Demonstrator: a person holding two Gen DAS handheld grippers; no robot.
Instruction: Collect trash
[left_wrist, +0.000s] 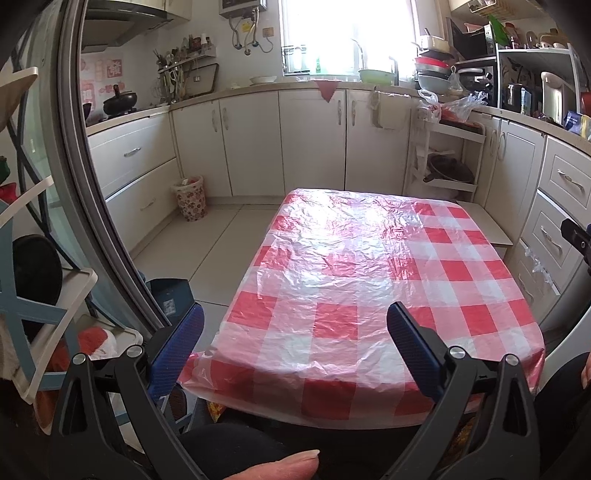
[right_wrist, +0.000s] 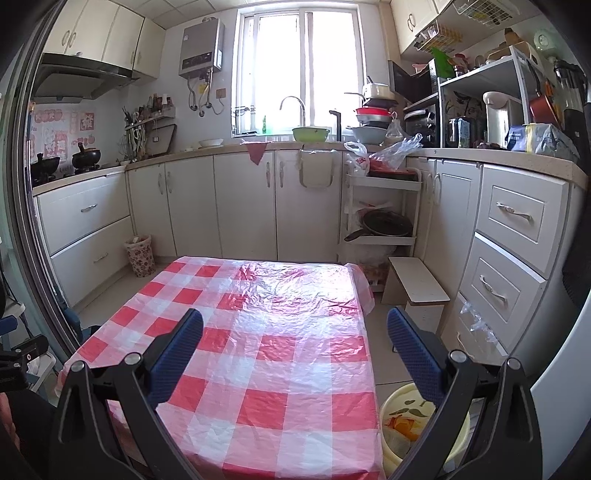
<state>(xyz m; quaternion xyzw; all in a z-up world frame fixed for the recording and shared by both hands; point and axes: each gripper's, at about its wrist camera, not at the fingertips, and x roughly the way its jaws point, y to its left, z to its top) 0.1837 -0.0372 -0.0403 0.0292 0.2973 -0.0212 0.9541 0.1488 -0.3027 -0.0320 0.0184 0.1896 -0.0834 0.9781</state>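
Grippers over checked table, jaws of both wide apart and empty.
Yellow bin (right_wrist: 424, 424) holding trash stands upright on the floor at 5 o'clock of the table (right_wrist: 258, 350), mouth pointing up, below right gripper (right_wrist: 295, 350); left gripper (left_wrist: 295, 343) hovers.

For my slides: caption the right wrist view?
Open right gripper above a checked tablecloth, yellow bin alongside.

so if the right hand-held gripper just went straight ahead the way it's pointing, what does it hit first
Probably the red checked tablecloth on the table: the right hand-held gripper, jaws open and empty, points along and slightly down at it. Nothing shows on the cloth in that line. If it clears the far edge, the white cabinets come next; depth is unclear.
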